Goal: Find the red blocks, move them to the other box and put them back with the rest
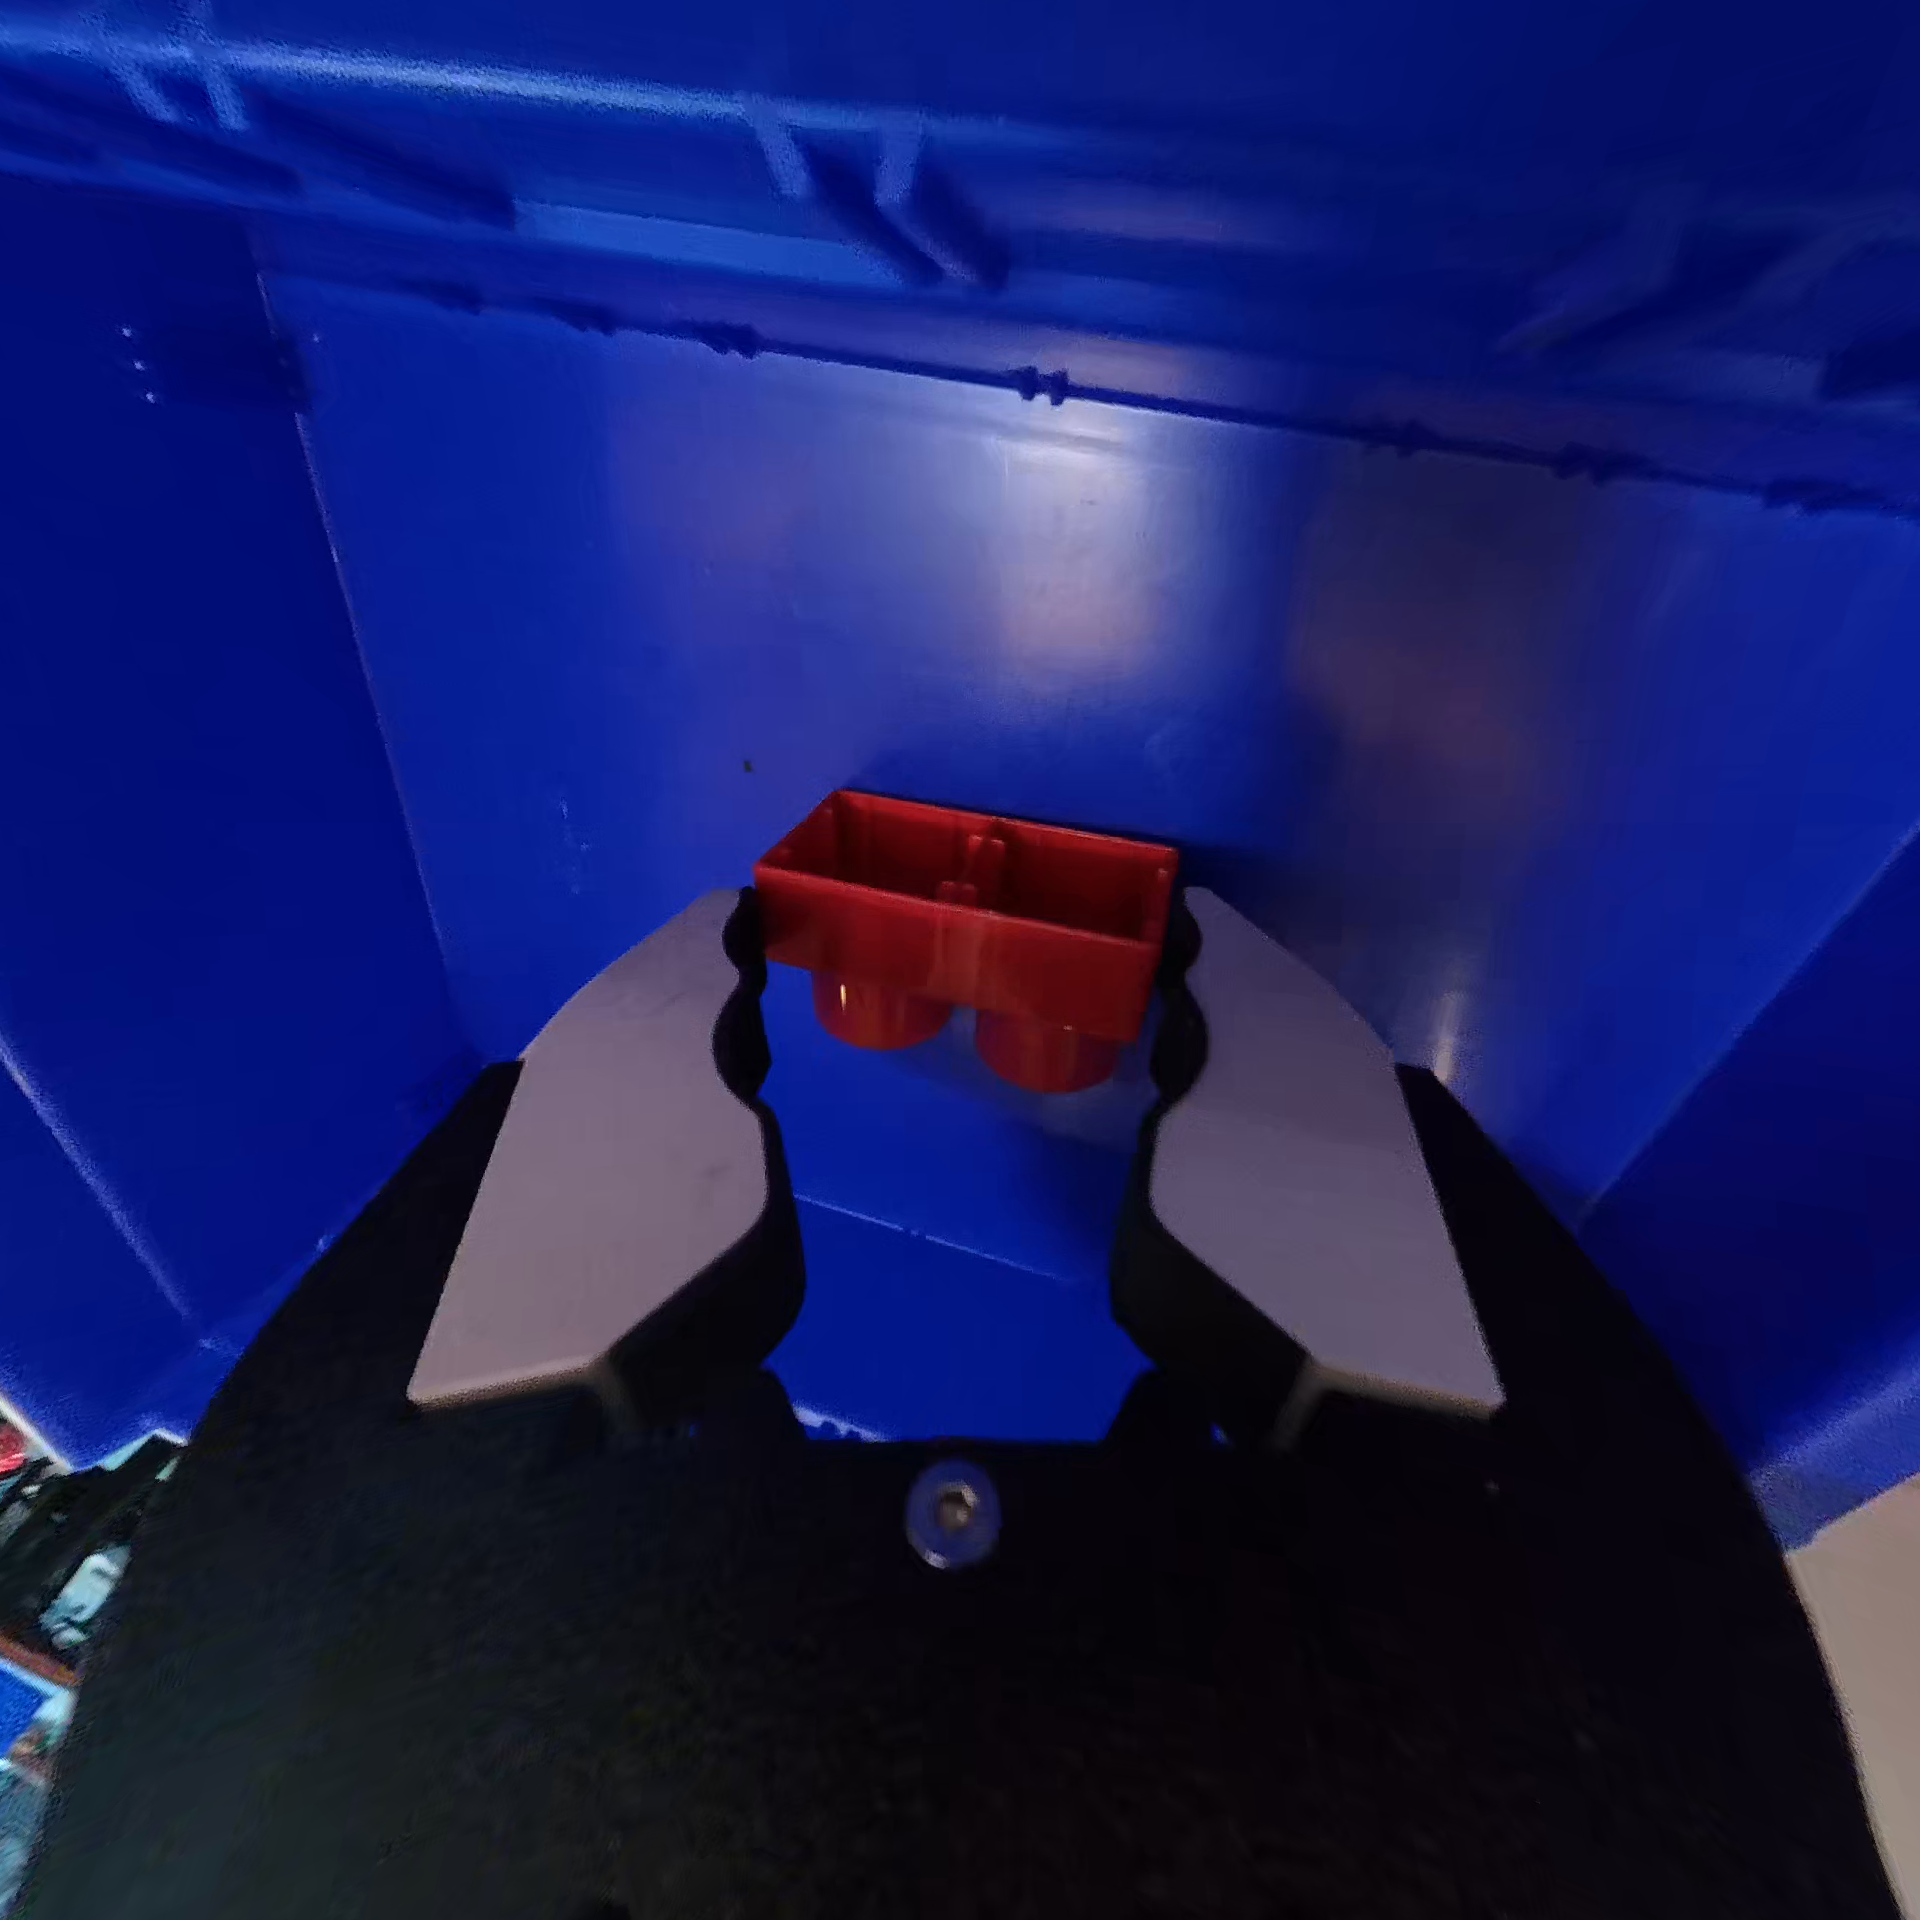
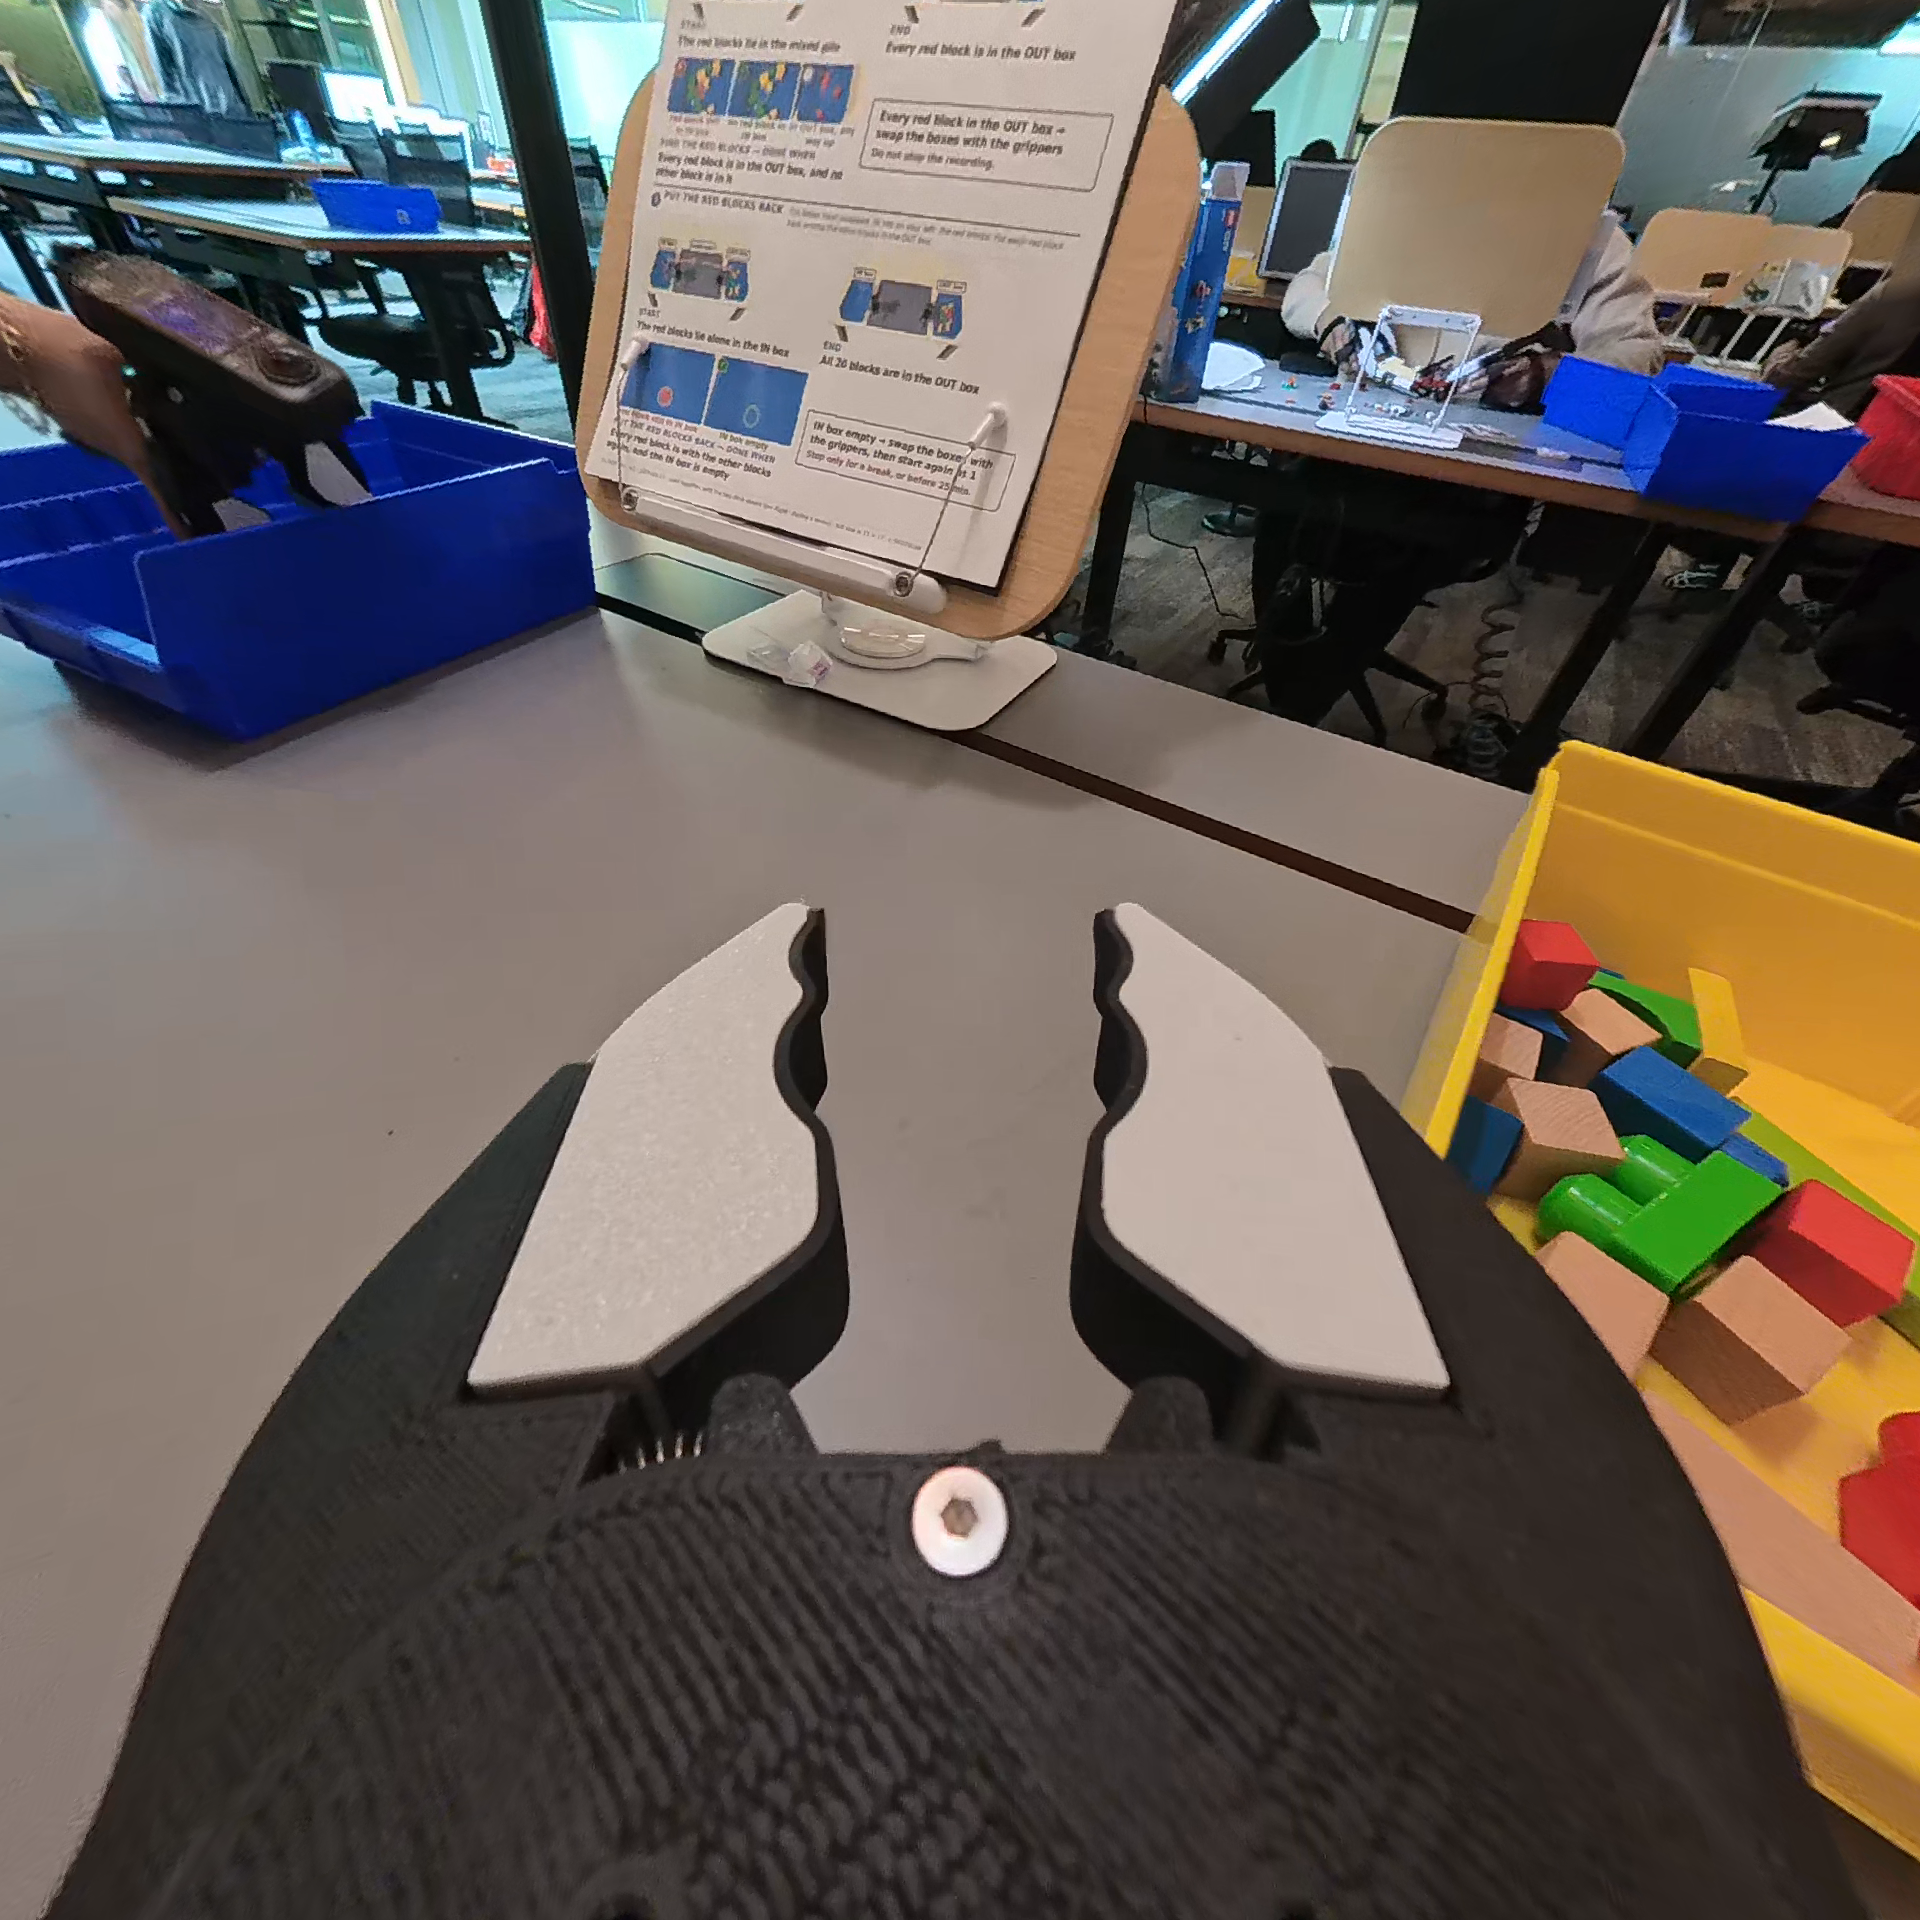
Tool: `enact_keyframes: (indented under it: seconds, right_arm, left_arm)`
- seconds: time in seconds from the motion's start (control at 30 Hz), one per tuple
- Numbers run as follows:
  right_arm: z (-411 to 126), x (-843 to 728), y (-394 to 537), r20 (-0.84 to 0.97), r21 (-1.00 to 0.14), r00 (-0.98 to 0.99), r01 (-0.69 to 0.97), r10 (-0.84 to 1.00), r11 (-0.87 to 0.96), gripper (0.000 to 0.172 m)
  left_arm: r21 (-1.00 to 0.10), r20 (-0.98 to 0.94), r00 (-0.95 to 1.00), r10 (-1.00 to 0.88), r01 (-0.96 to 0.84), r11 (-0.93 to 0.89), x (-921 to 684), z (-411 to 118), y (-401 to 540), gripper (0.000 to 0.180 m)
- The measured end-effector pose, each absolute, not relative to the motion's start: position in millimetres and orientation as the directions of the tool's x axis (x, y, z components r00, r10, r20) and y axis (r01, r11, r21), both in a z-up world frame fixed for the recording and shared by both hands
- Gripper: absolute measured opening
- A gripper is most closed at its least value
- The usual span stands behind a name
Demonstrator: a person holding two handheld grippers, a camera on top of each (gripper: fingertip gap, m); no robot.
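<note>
In the left wrist view, my left gripper [image 1: 961,920] is down inside the blue box [image 1: 623,623]. Its fingertips are closed on the two ends of a red block [image 1: 956,940] that has its hollow side up and its studs down, close to the box's inner surface. The right wrist view shows this gripper [image 2: 301,483] dipping into the blue box [image 2: 343,613] at the far left. My right gripper [image 2: 961,956] is open and empty over the grey table [image 2: 520,883], left of the yellow box [image 2: 1662,862]. That box holds mixed blocks, among them red ones [image 2: 1548,961] [image 2: 1834,1262].
A stand with a printed sheet [image 2: 862,312] stands at the table's far edge between the two boxes. A dark seam [image 2: 1247,831] crosses the table top. Other desks, blue bins and seated people are behind.
</note>
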State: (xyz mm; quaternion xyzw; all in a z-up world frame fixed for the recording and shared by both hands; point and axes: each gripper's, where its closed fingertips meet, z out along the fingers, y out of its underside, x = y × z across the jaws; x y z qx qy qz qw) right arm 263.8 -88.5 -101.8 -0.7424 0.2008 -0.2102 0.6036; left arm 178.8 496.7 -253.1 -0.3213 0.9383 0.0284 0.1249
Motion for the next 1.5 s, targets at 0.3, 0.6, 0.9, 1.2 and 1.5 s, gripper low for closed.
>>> enact_keyframes:
  seconds: [0.3,0.6,0.9,1.2,1.5]
  right_arm:
    - [-93.0,250.5,-73.8,0.029,-0.989,0.855,-0.049,-0.517,-0.137,0.053]
    - [-83.6,214.3,-0.3,-0.188,-0.982,0.904,-0.185,-0.385,0.043,0.072]
    - [-89.6,163.7,112.0,-0.163,-0.980,0.966,-0.181,-0.199,-0.077,0.075]
    - [-81.2,150.7,126.7,-0.099,-0.991,0.985,-0.110,-0.143,-0.070,0.058]
    - [-81.9,151.0,129.2,-0.036,-0.995,0.990,-0.049,-0.134,-0.092,0.037]
  left_arm:
    - [-0.196,-0.546,-0.616,-0.568,-0.565,0.802,189.4,-169.5,478.6,0.073]
    - [-0.101,-0.955,-0.230,-0.189,-0.348,0.932,167.2,-33.3,344.3,0.072]
    - [-0.046,-0.999,0.013,-0.044,-0.182,0.982,157.6,-57.5,176.2,0.072]
    - [-0.060,-0.996,0.075,-0.049,-0.140,0.988,161.9,-76.5,132.2,0.072]
    - [-0.155,-0.985,0.092,-0.144,-0.122,0.980,163.2,-81.3,122.8,0.072]
